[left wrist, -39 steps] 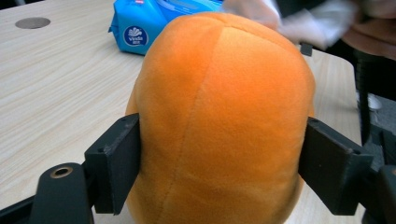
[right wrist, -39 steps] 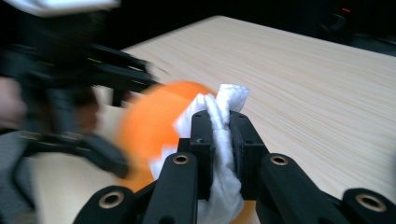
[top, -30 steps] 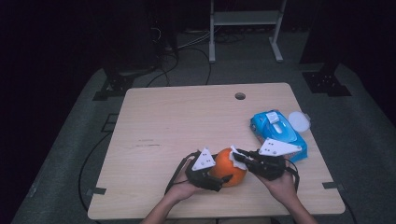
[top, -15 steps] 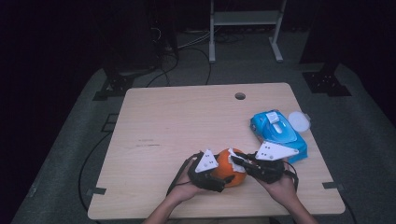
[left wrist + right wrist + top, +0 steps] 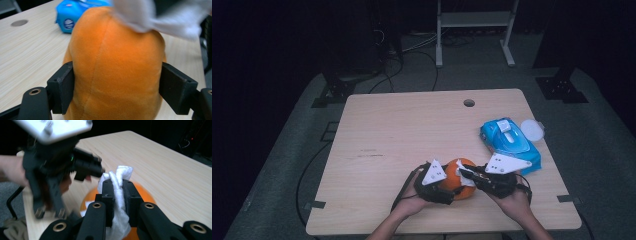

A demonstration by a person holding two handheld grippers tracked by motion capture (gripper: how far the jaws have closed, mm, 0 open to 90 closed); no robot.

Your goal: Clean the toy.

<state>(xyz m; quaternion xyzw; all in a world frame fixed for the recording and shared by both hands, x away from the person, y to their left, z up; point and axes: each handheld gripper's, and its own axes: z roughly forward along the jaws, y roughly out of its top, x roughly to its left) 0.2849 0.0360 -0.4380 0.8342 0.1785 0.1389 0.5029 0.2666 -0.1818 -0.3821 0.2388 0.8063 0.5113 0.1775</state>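
Note:
An orange plush toy (image 5: 455, 172) sits near the table's front edge. My left gripper (image 5: 451, 192) holds it from the left. In the left gripper view the toy (image 5: 117, 67) bulges between both pads (image 5: 62, 87), which press into its sides; the jaws have just been closing on it. My right gripper (image 5: 466, 176) comes in from the right, shut on a white wipe (image 5: 467, 180). In the right gripper view the wipe (image 5: 120, 176) is pinched between the jaws of my right gripper (image 5: 117, 192) and lies on top of the toy (image 5: 143, 192).
A blue pack of wipes (image 5: 509, 142) lies right of the hands, with a round white lid (image 5: 532, 130) beside it. The wooden table (image 5: 412, 130) has a cable hole (image 5: 469, 103) near its far edge. A metal stand (image 5: 474, 20) is on the floor beyond.
The right gripper with the wipe has slid slightly toward the person across the top of the toy. The left gripper has kept its place on the toy.

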